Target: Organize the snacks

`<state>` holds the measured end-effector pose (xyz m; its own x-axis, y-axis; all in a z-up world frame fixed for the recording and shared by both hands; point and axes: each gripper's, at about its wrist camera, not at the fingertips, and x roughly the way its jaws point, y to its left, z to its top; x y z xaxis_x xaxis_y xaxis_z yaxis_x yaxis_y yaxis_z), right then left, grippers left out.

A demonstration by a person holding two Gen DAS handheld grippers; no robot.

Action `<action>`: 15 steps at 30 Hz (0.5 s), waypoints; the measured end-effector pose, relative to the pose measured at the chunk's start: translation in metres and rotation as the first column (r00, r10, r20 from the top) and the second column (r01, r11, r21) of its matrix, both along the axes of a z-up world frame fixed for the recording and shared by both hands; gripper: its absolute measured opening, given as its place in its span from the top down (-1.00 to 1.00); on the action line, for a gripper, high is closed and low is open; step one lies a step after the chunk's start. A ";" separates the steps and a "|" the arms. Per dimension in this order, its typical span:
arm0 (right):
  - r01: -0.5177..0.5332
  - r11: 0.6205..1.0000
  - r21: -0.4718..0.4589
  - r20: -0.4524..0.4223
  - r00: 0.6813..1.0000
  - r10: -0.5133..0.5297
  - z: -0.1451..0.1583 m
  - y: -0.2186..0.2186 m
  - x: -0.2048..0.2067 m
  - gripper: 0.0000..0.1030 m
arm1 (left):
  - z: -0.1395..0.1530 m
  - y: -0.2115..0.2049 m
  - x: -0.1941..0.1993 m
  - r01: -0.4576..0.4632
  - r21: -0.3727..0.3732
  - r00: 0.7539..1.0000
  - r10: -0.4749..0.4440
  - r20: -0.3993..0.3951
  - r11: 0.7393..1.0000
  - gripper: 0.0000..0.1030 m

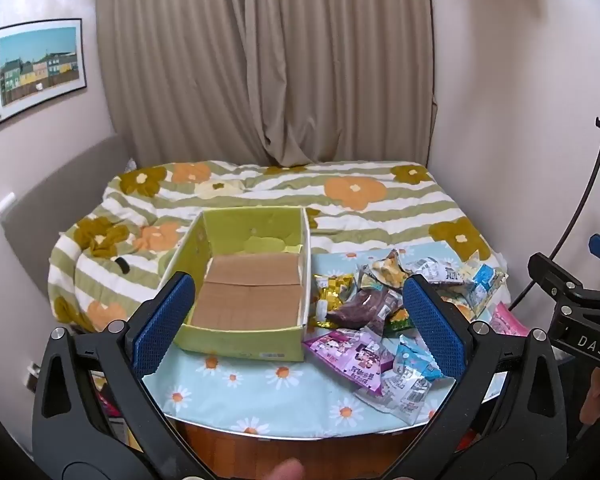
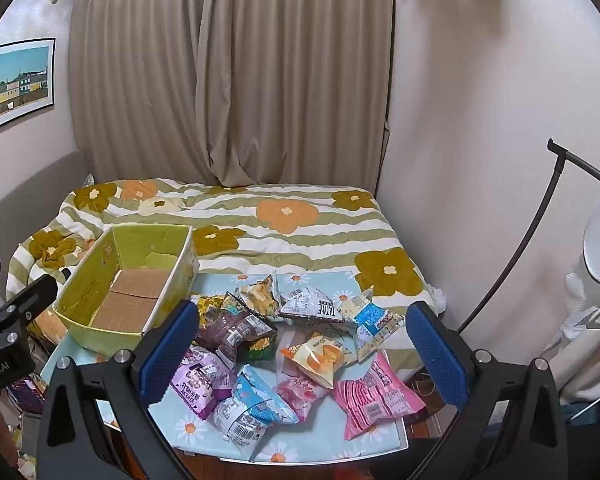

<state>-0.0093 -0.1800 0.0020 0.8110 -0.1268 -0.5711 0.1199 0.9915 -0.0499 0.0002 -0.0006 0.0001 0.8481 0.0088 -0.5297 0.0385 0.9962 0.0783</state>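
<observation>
An open green cardboard box (image 1: 236,330) with a brown cardboard floor stands empty on the daisy-print cloth; it also shows in the right wrist view (image 2: 100,336). Right of it lies a loose pile of several snack packets: a purple one (image 1: 350,350), a dark maroon one (image 1: 366,306), a gold one (image 1: 334,286), light blue ones (image 2: 256,402), an orange-yellow one (image 2: 316,356) and a pink striped one (image 2: 374,398). My left gripper (image 1: 298,322) is open and empty, held above the box's near right corner. My right gripper (image 2: 300,346) is open and empty above the pile.
The cloth (image 1: 260,396) covers a small table with a near edge (image 2: 320,458). Behind it is a bed with a flowered striped quilt (image 1: 340,200), then curtains. A black lamp stand (image 2: 540,232) stands at the right. The right gripper's body (image 1: 580,312) shows at the right edge.
</observation>
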 end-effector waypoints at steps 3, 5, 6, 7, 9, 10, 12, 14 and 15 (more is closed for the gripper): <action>0.000 1.000 -0.004 0.005 1.000 0.000 0.000 0.000 0.000 -1.00 | 0.000 -0.002 0.001 -0.005 -0.006 1.000 0.005 -0.005 1.000 -0.99; 0.000 1.000 -0.004 0.004 1.000 0.000 0.000 0.000 0.000 -1.00 | 0.003 -0.003 0.000 -0.001 -0.020 1.000 0.001 -0.002 1.000 -0.99; 0.001 1.000 -0.004 0.003 1.000 -0.001 0.000 0.000 0.000 -1.00 | 0.003 -0.004 0.000 -0.003 -0.020 1.000 0.003 -0.001 1.000 -0.99; 0.002 1.000 -0.003 0.003 1.000 -0.002 0.000 0.000 -0.001 -1.00 | 0.004 -0.005 -0.001 -0.003 -0.021 1.000 0.003 0.000 1.000 -0.99; 0.003 1.000 -0.002 0.003 1.000 -0.003 0.000 0.000 -0.001 -1.00 | 0.005 -0.008 -0.001 -0.004 -0.023 1.000 0.004 0.002 1.000 -0.99; 0.000 1.000 -0.003 0.005 1.000 0.000 0.000 0.000 0.000 -1.00 | 0.004 0.000 0.000 0.004 -0.030 1.000 -0.004 -0.002 1.000 -0.99; -0.001 1.000 -0.003 0.005 1.000 0.001 0.000 0.000 0.000 -1.00 | 0.005 -0.001 0.000 0.003 -0.029 1.000 -0.003 -0.003 1.000 -0.99; -0.002 1.000 -0.001 0.005 1.000 0.002 0.001 0.000 0.000 -1.00 | 0.004 0.002 -0.001 0.005 -0.035 1.000 -0.005 -0.001 0.999 -0.99; -0.002 1.000 -0.001 0.005 1.000 0.002 0.001 0.000 0.000 -1.00 | 0.002 0.001 -0.001 0.002 -0.034 1.000 -0.002 0.001 0.999 -0.99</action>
<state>-0.0095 -0.1797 0.0026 0.8141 -0.1256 -0.5670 0.1178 0.9917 -0.0507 -0.0007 0.0004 0.0020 0.8488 -0.0108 -0.5286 0.0405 0.9982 0.0447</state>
